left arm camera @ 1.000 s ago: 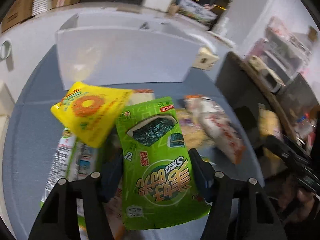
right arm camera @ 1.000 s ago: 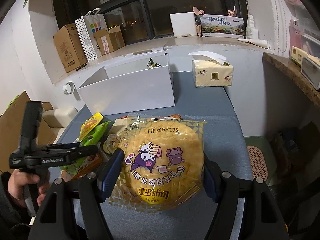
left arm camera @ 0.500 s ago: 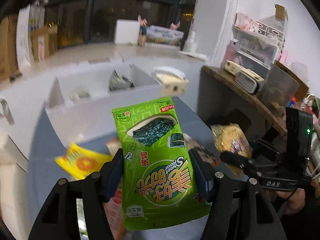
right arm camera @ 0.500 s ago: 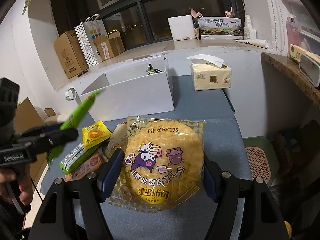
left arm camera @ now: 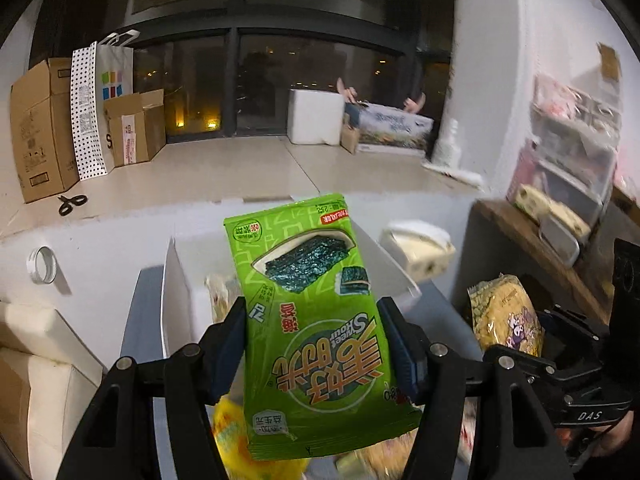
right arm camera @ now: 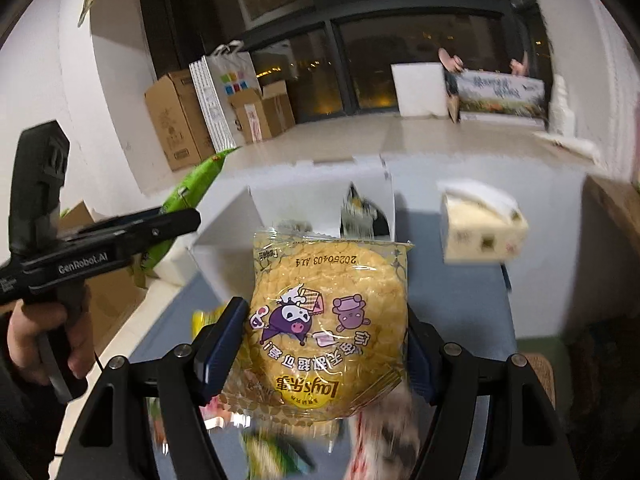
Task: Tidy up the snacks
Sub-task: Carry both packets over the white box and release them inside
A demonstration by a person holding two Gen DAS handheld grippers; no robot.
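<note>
Left gripper [left arm camera: 316, 350]: fingers clamped on a green seaweed snack packet [left arm camera: 316, 320], raised above the near edge of the white open-top storage box [left arm camera: 176, 304].
Right gripper [right arm camera: 324, 354]: fingers clamped on a clear bag of yellow round crackers [right arm camera: 330, 320], raised near that box [right arm camera: 224, 236].
Table: blue-grey surface [right arm camera: 456, 312]; blurred snack packs below both grippers.
Far right: tissue box [right arm camera: 482, 224].

Blue-grey tabletop [right arm camera: 452, 300]
White bin [right arm camera: 224, 236] at centre, tissue box [right arm camera: 480, 228] right, blurred snack packets [right arm camera: 384, 436] along bottom.
</note>
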